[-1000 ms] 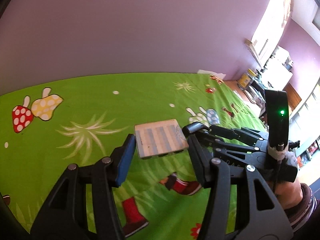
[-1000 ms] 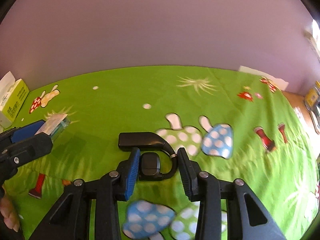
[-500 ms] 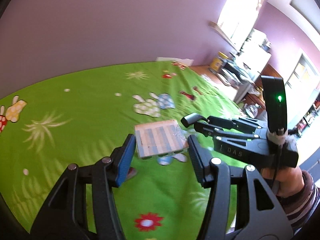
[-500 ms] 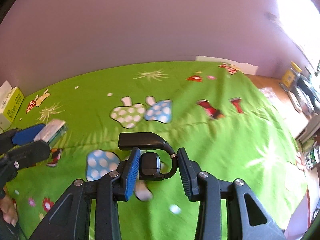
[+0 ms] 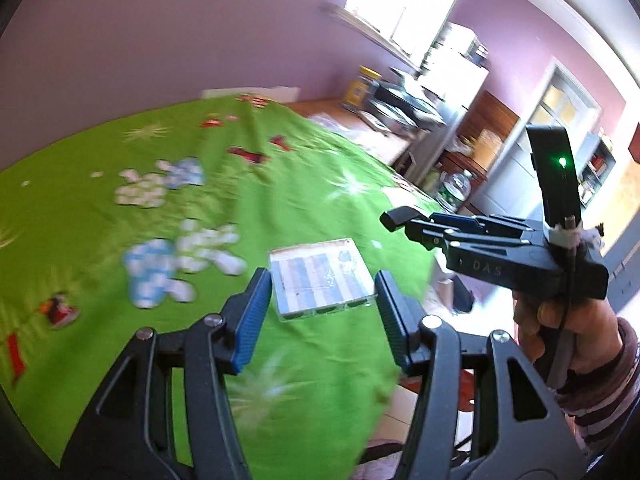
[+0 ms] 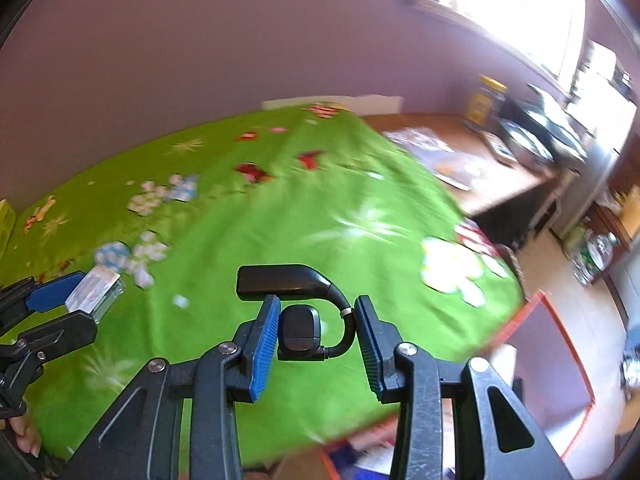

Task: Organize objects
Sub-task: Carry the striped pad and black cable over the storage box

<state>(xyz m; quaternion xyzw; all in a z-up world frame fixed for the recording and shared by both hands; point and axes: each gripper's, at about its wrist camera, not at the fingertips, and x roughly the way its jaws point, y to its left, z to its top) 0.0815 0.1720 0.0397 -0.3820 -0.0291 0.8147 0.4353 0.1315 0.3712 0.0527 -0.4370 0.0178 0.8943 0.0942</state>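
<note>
A: Left gripper (image 5: 320, 304) jaws clenched on the clear striped case (image 5: 322, 278), held in the air above the green tablecloth (image 5: 280, 200). Right gripper (image 6: 316, 328) jaws grasping the black earpiece (image 6: 300, 328), its hook arching forward.

B: Change since a second ago?

A: Both grips unchanged; views have swung right, past the table edge toward the kitchen counter (image 6: 480, 152) and the floor (image 6: 568, 272).

B: Writing?

A: "DAS" on the right gripper's body.

Black tongs (image 5: 322, 312) with blue pads (image 5: 252, 320), silver screws, striped sleeve (image 5: 600, 400).
</note>
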